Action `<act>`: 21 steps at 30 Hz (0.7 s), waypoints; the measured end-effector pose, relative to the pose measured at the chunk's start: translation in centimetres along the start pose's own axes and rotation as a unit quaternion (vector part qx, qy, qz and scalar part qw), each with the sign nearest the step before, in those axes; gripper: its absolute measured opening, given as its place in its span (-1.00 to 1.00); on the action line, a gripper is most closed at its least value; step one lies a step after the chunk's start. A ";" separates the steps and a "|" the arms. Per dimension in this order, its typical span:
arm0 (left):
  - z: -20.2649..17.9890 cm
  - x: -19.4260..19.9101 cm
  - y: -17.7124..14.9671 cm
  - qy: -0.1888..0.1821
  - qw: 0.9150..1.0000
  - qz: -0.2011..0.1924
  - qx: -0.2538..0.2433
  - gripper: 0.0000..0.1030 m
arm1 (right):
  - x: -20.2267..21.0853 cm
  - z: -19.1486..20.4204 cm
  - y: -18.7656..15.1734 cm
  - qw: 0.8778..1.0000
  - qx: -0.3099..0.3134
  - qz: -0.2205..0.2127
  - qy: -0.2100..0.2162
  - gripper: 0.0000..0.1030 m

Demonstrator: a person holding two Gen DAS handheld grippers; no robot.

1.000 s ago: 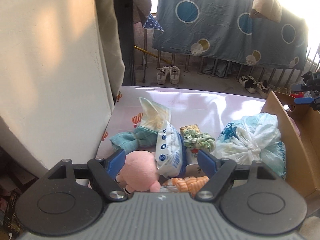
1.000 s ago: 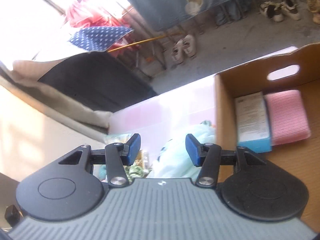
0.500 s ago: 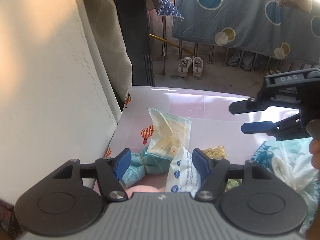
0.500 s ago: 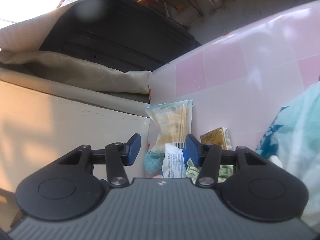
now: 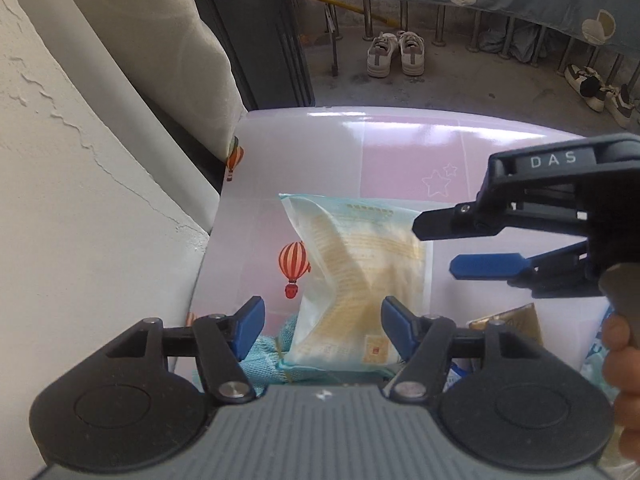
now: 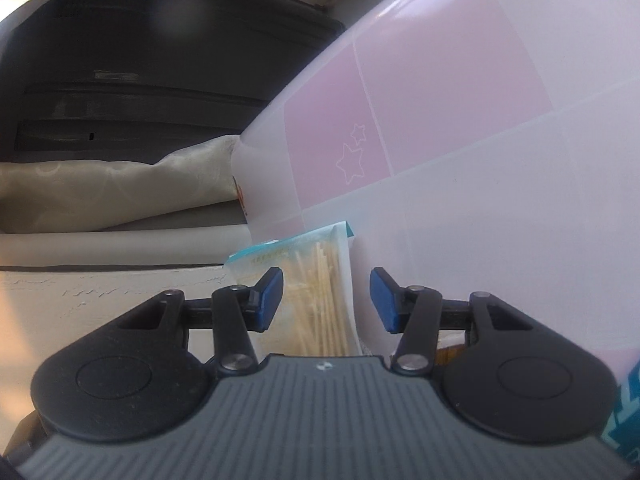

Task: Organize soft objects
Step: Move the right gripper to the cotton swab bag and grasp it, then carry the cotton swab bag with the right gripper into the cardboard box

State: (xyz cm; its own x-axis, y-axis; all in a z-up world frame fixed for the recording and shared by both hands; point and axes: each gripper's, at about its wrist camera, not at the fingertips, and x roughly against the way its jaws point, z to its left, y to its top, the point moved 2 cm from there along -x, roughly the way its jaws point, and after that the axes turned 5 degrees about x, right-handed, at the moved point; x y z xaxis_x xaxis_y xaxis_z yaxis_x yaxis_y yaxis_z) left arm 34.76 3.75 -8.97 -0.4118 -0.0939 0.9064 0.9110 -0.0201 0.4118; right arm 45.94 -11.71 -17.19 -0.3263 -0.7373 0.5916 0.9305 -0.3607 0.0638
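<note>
While your left gripper (image 5: pixel 322 330) points steeply down at the table (image 5: pixel 400 148), its 2 blue pads (image 5: pixel 248 326) stand apart on either side of the near end of a clear packet of pale sticks (image 5: pixel 352 276), and neither pad presses on it. That packet lies in the centre of the left wrist view on the pink-and-white checked tablecloth, beside a printed red hot-air balloon (image 5: pixel 294 266). Under its near left corner sits a teal knitted cloth (image 5: pixel 260 360), partly hidden by the gripper body.

At the right of that frame your right gripper (image 5: pixel 434 246) reaches in from the side, jaws parted with 1 finger above the other, its tips over the packet's right edge; whether they touch it you cannot tell. A gold foil packet (image 5: pixel 512 320) shows at lower right just under it, and your fingers (image 5: pixel 618 344) wrap the handle at the frame edge.

From the right wrist view, the right gripper (image 6: pixel 326 300) frames the same packet of sticks (image 6: pixel 316 280) between its unclenched blue pads (image 6: pixel 270 298), with bare tablecloth behind. A dark cabinet and a beige curtain (image 6: pixel 100 184) fill the upper left.

Beyond the table, 1 pair of white sneakers (image 5: pixel 396 52) rests on the concrete floor at the top of the left wrist frame.
</note>
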 end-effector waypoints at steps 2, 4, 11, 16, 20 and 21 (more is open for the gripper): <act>0.1 -0.6 0.2 -0.012 1.000 0.009 0.006 0.28 | -0.5 -0.3 -0.1 1.000 0.000 0.009 -0.001 -0.06; 0.1 -1.1 0.4 -0.015 1.000 0.011 0.009 0.22 | -1.3 -0.6 -0.2 1.000 -0.001 0.014 0.009 -0.07; 0.0 -1.7 0.7 -0.031 0.999 0.018 0.039 -0.30 | -2.3 -1.2 -0.8 0.999 -0.011 0.027 0.025 -0.33; -0.7 -0.8 0.9 -0.021 0.999 0.004 0.026 -0.58 | -1.5 -0.3 -1.0 0.999 0.001 0.018 0.035 -0.66; -0.9 0.6 1.0 -0.017 1.000 -0.007 0.021 -0.65 | -0.6 1.4 -1.3 0.999 0.019 0.010 0.035 -0.72; -0.9 1.2 0.9 -0.017 1.000 -0.012 0.020 -0.66 | -0.1 1.8 -1.4 0.999 0.024 0.007 0.037 -0.72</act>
State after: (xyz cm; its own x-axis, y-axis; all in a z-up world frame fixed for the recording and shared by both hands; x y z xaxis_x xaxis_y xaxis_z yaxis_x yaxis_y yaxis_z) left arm 35.09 2.68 -7.56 -0.4349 -0.0600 0.8985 0.8995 0.0171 0.4365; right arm 44.96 -10.06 -15.88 -0.3221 -0.7828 0.5324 0.9416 -0.3232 0.0946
